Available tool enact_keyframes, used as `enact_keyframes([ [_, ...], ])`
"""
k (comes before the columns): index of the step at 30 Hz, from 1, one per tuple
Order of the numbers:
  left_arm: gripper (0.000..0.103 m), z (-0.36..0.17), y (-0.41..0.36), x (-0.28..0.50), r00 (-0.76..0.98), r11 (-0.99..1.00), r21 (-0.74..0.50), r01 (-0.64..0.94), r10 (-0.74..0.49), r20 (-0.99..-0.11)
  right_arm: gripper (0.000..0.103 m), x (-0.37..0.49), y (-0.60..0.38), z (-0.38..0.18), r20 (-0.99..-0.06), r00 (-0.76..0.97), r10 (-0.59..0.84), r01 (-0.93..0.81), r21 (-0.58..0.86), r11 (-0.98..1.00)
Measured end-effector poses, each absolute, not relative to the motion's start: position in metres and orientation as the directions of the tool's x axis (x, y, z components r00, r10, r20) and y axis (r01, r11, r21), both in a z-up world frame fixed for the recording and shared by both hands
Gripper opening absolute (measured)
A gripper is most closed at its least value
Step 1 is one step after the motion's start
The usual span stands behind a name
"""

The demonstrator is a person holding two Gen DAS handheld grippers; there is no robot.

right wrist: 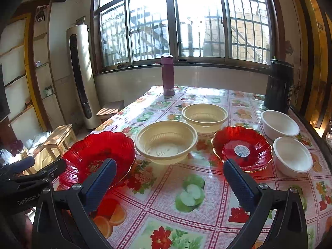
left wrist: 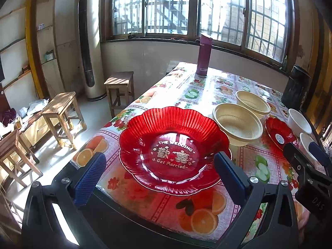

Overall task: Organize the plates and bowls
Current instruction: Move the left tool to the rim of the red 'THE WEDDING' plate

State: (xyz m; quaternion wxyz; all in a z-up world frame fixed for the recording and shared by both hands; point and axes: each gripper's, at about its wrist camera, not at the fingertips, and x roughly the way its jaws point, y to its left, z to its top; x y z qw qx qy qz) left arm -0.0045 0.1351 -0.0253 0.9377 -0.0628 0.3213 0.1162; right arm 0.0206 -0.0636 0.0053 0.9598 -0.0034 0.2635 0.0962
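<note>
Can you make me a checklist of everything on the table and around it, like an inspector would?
Surface: table under a shiny fruit-and-flower cloth.
Job's things: big red plate at the near left; small red plate with a sticker in its middle; two beige bowls and two white bowls, all separate, none stacked.
Clutter: purple bottle upright at the far edge; black container at the far right corner.
Grippers: left hand-held gripper open, facing the big red plate; right hand-held gripper open, holding nothing.
Cables: nothing seen.
Surroundings: barred window, tower air conditioner, wooden stools on the left.
</note>
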Motion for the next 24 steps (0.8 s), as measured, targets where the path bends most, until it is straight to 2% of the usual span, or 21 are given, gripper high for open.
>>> enact_keyframes([
  [24, 0.103, -0.042, 0.177, 0.005, 0.718, 0.943, -0.071, -0.326, 0.198, -0.667, 0.103, 0.040, -0.019, -0.008, -0.558, 0.794, 0.239, -0.258, 0.046, 0.965],
])
